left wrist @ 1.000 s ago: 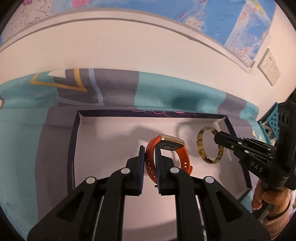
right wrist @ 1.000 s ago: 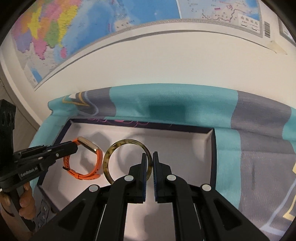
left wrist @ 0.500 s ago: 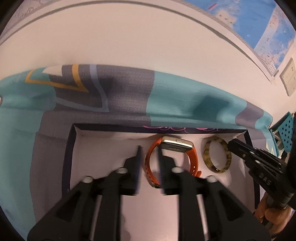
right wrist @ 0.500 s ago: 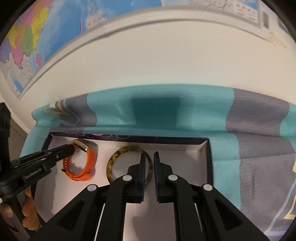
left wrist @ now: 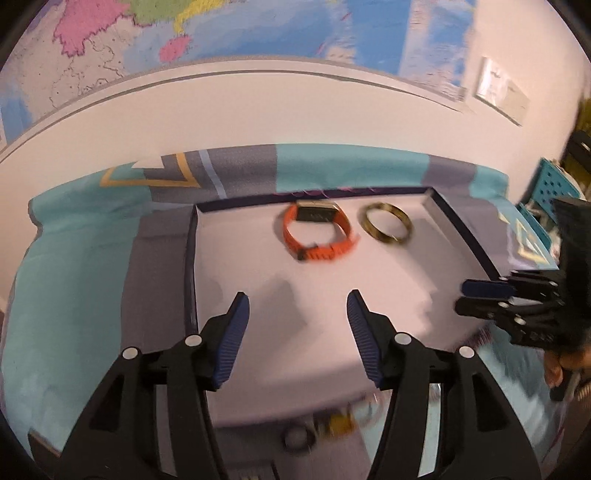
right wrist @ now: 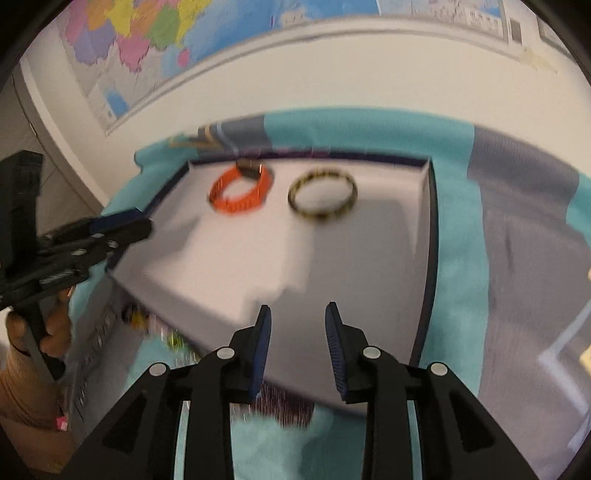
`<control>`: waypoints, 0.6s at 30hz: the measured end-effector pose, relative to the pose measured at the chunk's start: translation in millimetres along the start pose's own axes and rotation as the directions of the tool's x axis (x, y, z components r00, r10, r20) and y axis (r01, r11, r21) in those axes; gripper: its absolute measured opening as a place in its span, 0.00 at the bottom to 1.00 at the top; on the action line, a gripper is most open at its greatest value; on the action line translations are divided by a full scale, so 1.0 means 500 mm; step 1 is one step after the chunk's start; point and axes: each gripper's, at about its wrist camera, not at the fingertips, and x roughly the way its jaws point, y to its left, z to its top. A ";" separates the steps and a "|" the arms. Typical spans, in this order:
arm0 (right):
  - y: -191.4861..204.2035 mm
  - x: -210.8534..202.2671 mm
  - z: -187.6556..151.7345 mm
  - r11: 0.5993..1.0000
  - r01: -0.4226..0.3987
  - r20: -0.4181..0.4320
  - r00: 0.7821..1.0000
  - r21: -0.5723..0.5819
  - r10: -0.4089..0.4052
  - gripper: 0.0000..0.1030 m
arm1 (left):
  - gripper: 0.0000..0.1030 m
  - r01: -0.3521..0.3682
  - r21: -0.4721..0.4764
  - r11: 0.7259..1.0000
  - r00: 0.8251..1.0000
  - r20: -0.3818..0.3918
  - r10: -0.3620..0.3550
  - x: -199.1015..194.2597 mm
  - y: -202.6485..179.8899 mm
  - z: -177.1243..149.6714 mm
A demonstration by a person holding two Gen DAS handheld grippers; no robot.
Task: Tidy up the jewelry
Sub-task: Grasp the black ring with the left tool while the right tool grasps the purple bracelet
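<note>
on the cloth-covered worktop [left wrist: 74, 295] sits a tray [left wrist: 480, 254]; watch [left wrist: 317, 232] and bangle [left wrist: 386, 223] seemingly lie flat at its far end. left claw [left wrist: 295, 306] and right claw [right wrist: 297, 317] are opening, empty, at the tray's near edge.

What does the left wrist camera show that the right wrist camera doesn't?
Only the left wrist view shows a white wall plate and a teal perforated bin at right. Only the right wrist view shows the person's hand and tan sleeve behind the left gripper. Both share the white tray, with the orange watch and the tortoiseshell bangle lying apart near its far wall, the teal and grey cloth and the wall map. The left gripper and the right gripper are both opening, nothing between their jaws.
</note>
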 end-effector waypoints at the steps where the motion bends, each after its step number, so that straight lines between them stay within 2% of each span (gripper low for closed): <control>1: 0.000 -0.008 -0.008 1.000 -0.009 0.014 1.000 0.006 0.009 0.27 | 0.53 -0.002 0.003 1.000 1.000 0.005 0.002 -0.009 -0.002 -0.011; 4: -0.006 -0.053 -0.028 0.999 -0.009 0.072 0.997 0.033 0.007 0.28 | 0.55 -0.029 0.030 0.999 0.999 0.022 0.029 -0.031 -0.016 -0.043; 8: 0.011 -0.107 -0.076 0.998 -0.048 0.136 0.990 0.027 0.044 0.29 | 0.59 -0.049 0.042 0.998 0.998 0.033 0.048 -0.055 -0.017 -0.083; 13: 0.015 -0.106 -0.133 0.997 -0.038 0.104 0.994 0.059 0.032 0.29 | 0.62 -0.056 0.035 0.998 0.998 0.027 0.055 -0.067 -0.011 -0.121; 18: 0.001 -0.080 -0.134 0.992 -0.045 0.107 0.994 0.115 0.032 0.29 | 0.62 -0.067 0.030 0.997 0.998 0.012 0.067 -0.063 -0.012 -0.143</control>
